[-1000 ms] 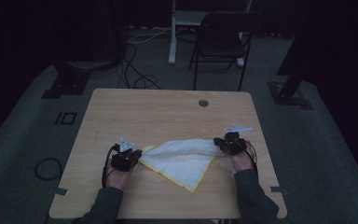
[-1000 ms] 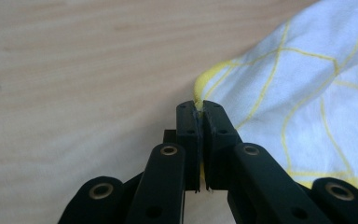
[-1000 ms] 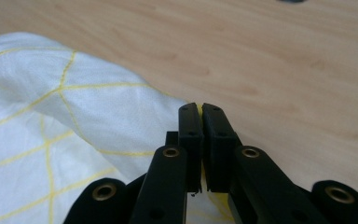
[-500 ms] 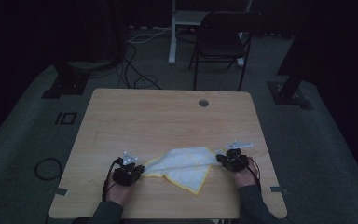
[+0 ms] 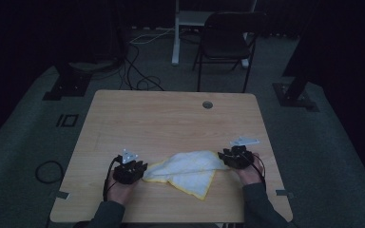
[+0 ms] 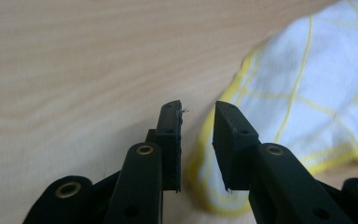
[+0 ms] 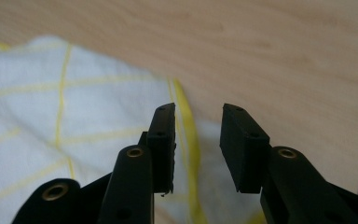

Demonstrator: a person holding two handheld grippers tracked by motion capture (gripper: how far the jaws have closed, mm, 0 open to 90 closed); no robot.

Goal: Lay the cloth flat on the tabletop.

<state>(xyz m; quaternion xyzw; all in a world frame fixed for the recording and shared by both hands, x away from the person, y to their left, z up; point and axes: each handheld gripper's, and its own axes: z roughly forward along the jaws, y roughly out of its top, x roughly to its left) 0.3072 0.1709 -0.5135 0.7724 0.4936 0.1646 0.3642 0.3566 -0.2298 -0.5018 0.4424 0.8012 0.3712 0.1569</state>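
Two grippers: both low at the near edge of the table (image 5: 171, 114), one at each end of the cloth (image 5: 190, 171).
Left gripper (image 6: 196, 116): jaws just opened, parted by a modest gap; yellow hem of the cloth under and between the tips, nothing pinched.
Right gripper (image 7: 196, 116): same, jaws just opened; cloth edge with its yellow border lying beneath the gap, pads clear of it.
Cloth: white with yellow grid lines, folded into a rough triangle, flat on the wood near the person's side; a second ago farther up the table and held at both ends, now drawn closer and let go.
Fold quality: top layer seemingly a little offset from the lower one, though hard to judge in the dim high view.
Meaning: fold probably laid down and released; likely next, a fresh grip for another fold or a smoothing pass.
Risk: hem could snag on a pad when lifting away.
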